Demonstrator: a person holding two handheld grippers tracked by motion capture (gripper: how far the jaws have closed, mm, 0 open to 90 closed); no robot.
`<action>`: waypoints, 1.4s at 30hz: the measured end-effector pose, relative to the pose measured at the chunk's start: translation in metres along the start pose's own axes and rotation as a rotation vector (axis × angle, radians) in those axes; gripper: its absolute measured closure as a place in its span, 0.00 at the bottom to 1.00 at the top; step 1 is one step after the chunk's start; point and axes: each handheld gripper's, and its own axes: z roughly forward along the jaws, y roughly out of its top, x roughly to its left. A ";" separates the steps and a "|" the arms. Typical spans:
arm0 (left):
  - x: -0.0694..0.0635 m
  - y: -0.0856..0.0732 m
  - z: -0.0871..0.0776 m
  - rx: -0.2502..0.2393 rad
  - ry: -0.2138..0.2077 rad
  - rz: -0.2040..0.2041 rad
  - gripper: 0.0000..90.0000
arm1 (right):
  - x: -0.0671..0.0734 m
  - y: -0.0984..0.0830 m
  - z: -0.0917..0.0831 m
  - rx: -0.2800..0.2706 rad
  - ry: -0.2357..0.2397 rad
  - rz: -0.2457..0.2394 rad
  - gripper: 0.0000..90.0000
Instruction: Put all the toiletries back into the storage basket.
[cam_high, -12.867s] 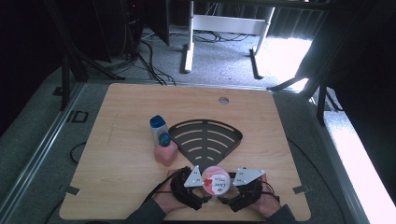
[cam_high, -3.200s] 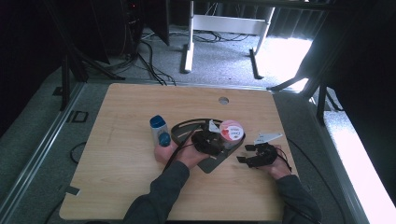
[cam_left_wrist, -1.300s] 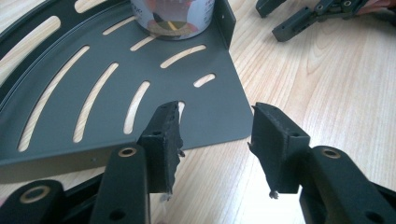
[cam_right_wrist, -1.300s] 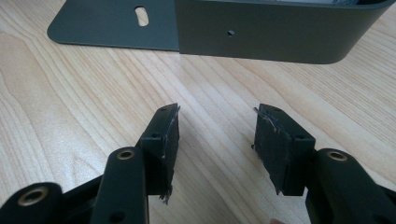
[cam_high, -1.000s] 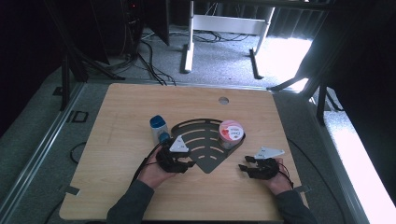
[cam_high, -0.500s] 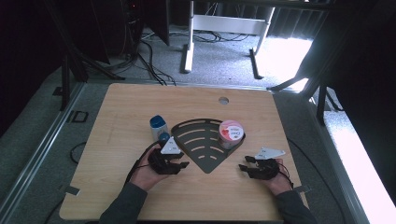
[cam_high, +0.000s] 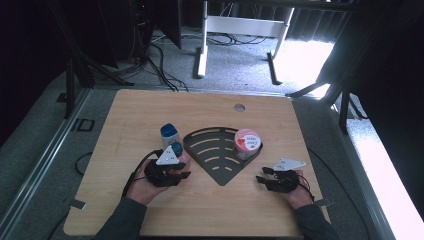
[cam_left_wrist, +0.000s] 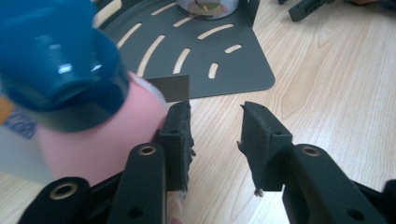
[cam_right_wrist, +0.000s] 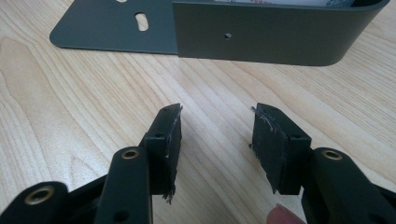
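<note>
Bottle (cam_high: 176, 150), pink with a blue cap, stood at the rack's (cam_high: 220, 172) nine o'clock, just outside the left gripper's (cam_high: 181, 172) narrowing, empty jaws. Closing there could tip it. The right gripper (cam_high: 262, 180) sat gaping, empty.

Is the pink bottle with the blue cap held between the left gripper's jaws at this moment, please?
No: in the left gripper view the pink bottle stands outside the left gripper, beside one jaw, with bare table between the jaws.
</note>
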 end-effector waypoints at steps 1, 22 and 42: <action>0.001 -0.001 -0.002 -0.002 0.004 0.001 0.72 | 0.000 0.000 0.000 0.000 0.000 0.000 0.58; 0.022 -0.014 -0.031 -0.026 0.061 -0.054 1.00 | 0.000 0.000 0.000 0.000 0.001 0.000 0.58; 0.031 -0.004 -0.055 -0.096 0.110 -0.056 1.00 | 0.000 0.000 0.000 -0.001 0.002 0.001 0.57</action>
